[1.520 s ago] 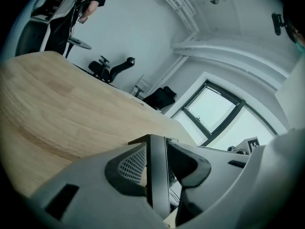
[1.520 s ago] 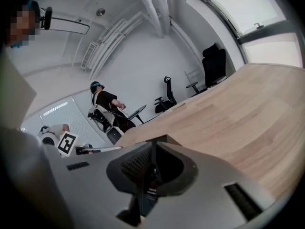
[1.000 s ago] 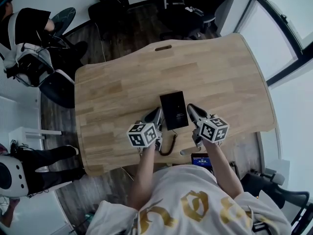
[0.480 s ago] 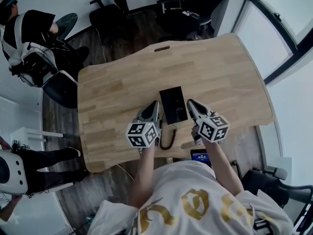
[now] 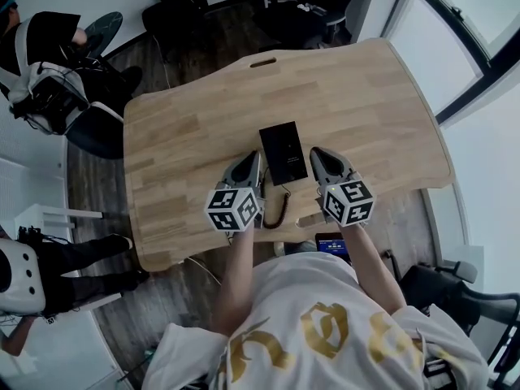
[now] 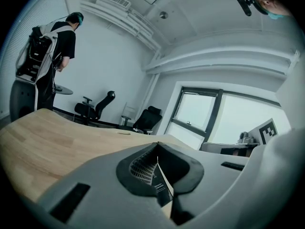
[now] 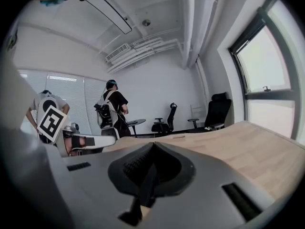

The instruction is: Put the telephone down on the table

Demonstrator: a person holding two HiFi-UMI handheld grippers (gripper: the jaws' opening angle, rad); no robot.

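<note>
One black telephone (image 5: 283, 152) lies flat on the wooden surface (image 5: 187, 145), in the gap between the two grippers and a little ahead of their tips. The left gripper (image 5: 249, 160) sits just beside its left edge and the right gripper (image 5: 318, 154) just beside its right edge. From above I cannot tell whether either one touches it.

One coiled cord (image 5: 283, 209) trails back from the telephone's near end, between the two marker cubes. Where it ends is lost at the surface's edge.

In the left gripper view, the left gripper (image 6: 157, 148) has its jaws pressed together at the tip. Only a narrow wedge opens lower down, and a dark strip with tiny print shows in it that I cannot identify. In the right gripper view, the right gripper (image 7: 152, 147) is likewise closed, its jaws meeting along a thin dark seam with nothing pinched.

Behind the right gripper, half tucked under the surface's edge, is one small glowing blue screen (image 5: 331, 245), too hidden to read.

Beyond the grippers stand black office chairs (image 5: 166, 19), too bunched together to count. Off to the left are two more people. One wears a backpack rig (image 5: 45, 67); the other (image 5: 32, 276) is cut off by the frame.
</note>
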